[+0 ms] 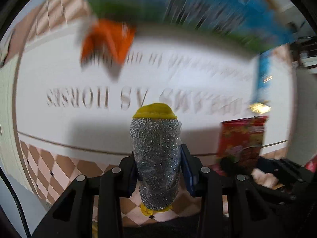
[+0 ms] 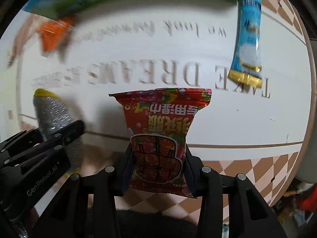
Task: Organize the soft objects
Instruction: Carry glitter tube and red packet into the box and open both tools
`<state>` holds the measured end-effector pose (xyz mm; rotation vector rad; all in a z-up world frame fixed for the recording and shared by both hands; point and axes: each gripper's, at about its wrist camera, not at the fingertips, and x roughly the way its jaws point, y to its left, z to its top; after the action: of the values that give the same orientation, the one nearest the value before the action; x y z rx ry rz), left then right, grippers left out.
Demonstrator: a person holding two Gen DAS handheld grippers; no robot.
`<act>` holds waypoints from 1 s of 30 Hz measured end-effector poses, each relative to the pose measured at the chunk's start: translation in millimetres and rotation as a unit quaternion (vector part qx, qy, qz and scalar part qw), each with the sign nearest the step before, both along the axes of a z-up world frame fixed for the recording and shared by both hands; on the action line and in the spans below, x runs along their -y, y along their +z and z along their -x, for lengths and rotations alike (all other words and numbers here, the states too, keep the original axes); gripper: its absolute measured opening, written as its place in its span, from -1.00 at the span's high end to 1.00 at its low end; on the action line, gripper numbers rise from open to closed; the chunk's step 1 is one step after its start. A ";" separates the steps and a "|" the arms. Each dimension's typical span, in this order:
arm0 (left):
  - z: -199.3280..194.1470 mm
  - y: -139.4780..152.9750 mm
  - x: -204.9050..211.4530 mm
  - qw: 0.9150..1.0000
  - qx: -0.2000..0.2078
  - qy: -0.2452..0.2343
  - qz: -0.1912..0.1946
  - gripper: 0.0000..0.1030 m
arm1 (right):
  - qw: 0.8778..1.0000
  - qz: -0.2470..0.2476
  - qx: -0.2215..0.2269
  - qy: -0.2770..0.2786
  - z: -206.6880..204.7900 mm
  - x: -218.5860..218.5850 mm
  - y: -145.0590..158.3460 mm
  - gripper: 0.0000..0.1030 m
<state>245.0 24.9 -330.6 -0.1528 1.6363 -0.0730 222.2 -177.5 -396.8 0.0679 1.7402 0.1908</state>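
My left gripper (image 1: 158, 170) is shut on a silver glitter scrub sponge with yellow ends (image 1: 155, 158), held upright above the white mat (image 1: 59, 119). My right gripper (image 2: 157, 164) is shut on a red wet-wipe packet (image 2: 160, 130). The sponge (image 2: 51, 115) and the left gripper's fingers (image 2: 67, 132) show at the left of the right wrist view. The red packet (image 1: 241, 138) shows at the right of the left wrist view. A blue packet with a gold end (image 2: 247, 39) lies on the mat at the far right. An orange packet (image 1: 107, 41) lies at the far left.
The mat has grey printed lettering (image 2: 148, 73) and lies on a brown and pink checked cloth (image 2: 247, 168). A blue and green box or bin (image 1: 178, 8) stands blurred along the mat's far edge. The table edge curves at the right (image 2: 309, 79).
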 end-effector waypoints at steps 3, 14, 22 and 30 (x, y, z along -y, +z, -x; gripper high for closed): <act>-25.5 63.0 -3.1 0.998 0.061 0.003 0.025 0.32 | 0.998 -0.038 0.042 -0.001 -12.9 -2.6 54.3 0.10; -174.1 102.5 -19.7 0.997 0.081 -0.006 0.010 0.32 | 0.982 -0.070 0.173 -0.025 -147.7 21.1 186.9 0.10; -227.5 20.0 -16.4 1.000 -0.024 -0.008 0.000 0.31 | 0.991 -0.019 0.128 -0.037 -238.6 19.7 116.5 0.10; -234.9 -13.6 -13.0 0.999 -0.045 -0.006 -0.006 0.32 | 0.996 0.004 0.083 -0.030 -258.1 14.6 54.3 0.10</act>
<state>479.9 38.0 -344.2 -0.1374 1.7280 -0.0662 480.3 -192.2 -342.5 0.0944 1.5705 0.1412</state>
